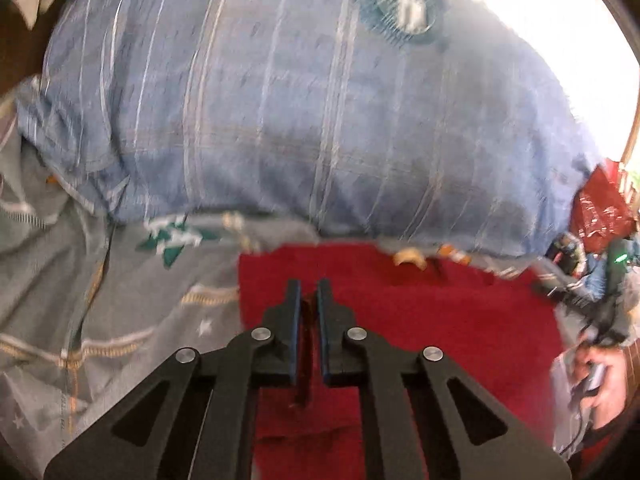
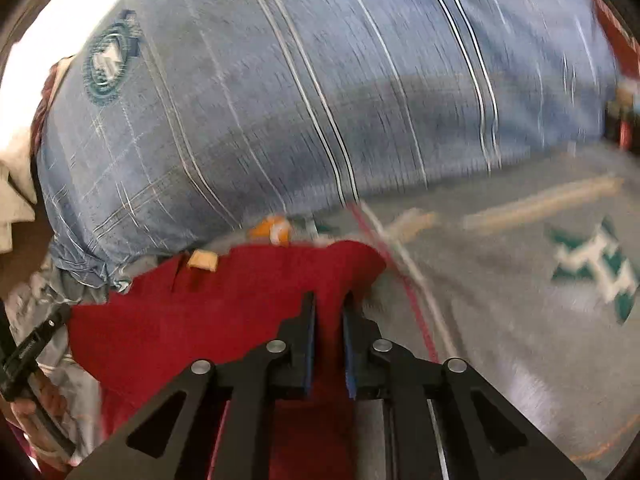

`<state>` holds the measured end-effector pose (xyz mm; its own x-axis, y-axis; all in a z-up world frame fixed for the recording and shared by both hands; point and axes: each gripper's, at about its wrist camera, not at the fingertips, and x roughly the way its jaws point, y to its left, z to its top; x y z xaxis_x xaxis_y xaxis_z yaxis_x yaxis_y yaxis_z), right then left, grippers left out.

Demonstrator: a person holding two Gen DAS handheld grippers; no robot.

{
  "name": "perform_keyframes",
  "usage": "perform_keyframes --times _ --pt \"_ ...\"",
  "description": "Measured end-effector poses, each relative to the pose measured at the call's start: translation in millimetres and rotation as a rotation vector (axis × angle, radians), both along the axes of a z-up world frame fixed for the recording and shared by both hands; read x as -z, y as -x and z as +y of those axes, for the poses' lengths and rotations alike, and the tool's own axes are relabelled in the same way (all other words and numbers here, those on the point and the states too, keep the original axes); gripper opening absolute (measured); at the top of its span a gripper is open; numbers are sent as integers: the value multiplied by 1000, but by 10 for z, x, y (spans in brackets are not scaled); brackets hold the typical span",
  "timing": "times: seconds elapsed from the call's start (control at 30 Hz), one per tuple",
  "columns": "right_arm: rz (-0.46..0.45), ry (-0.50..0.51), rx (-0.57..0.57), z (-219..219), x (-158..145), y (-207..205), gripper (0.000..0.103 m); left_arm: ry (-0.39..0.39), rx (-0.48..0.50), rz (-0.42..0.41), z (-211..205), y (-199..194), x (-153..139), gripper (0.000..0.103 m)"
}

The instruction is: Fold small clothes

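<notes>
A small red garment point(image 1: 420, 320) lies on a grey patterned bedsheet point(image 1: 100, 300), with a tan label near its far edge. My left gripper point(image 1: 309, 290) is shut on the garment's left part; a thin fold of red cloth shows between the pads. In the right wrist view the same red garment point(image 2: 200, 312) fills the lower left. My right gripper point(image 2: 330, 304) is shut on its right edge, with red cloth pinched between the blue pads, beside the grey sheet point(image 2: 520, 300).
A large blue striped pillow point(image 1: 280, 100) point(image 2: 320, 100) lies just beyond the garment. A red bag point(image 1: 600, 208) and dark clutter sit at the far right. The person's hand point(image 1: 604, 380) point(image 2: 36, 400) shows at each view's edge.
</notes>
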<state>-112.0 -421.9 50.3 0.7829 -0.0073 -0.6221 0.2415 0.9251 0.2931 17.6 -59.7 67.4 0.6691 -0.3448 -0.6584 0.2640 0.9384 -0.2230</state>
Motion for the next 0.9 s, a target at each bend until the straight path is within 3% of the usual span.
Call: perform_keyframes --times 0.1,0.17,0.2,0.23,0.3,0.33,0.43,0.5,0.57,0.6,0.63,0.67,0.73,0.8,0.9 --pt "-22 129 28 43 -116 -61 9 -9 -16 116 -12 -103 300 6" --pt "32 116 60 -33 32 -130 12 -22 -22 160 -51 -120 451 7" --pt "50 106 77 -76 99 -132 16 -32 -28 170 -75 -108 507 7" --pt "68 98 113 -125 160 -116 31 -36 -32 167 -85 -89 522 8" --pt "67 79 147 -151 81 7 36 -42 -36 154 -92 -44 487 11" --pt "40 72 129 -119 -16 106 38 -41 -33 149 -88 -16 466 16" --pt "13 92 43 122 -214 395 66 -51 -42 140 -59 35 450 28" --pt "57 146 -7 333 -216 481 65 -55 -46 144 -46 65 454 33" --pt "91 219 -31 492 -144 536 55 -70 -51 134 -44 96 446 42" --pt "129 263 -28 532 -61 522 47 -86 -54 124 -53 117 447 50" --pt "183 303 -20 541 53 475 24 -103 -58 118 -62 120 449 57" --pt "236 341 -6 514 166 443 18 -123 -64 115 -63 132 462 60" --pt "272 402 30 455 314 427 23 -128 -64 130 -43 133 501 61" --pt "258 344 46 388 258 471 22 -122 -75 140 -2 138 496 61" --pt "191 321 69 381 74 605 31 -118 -96 100 42 185 386 61"
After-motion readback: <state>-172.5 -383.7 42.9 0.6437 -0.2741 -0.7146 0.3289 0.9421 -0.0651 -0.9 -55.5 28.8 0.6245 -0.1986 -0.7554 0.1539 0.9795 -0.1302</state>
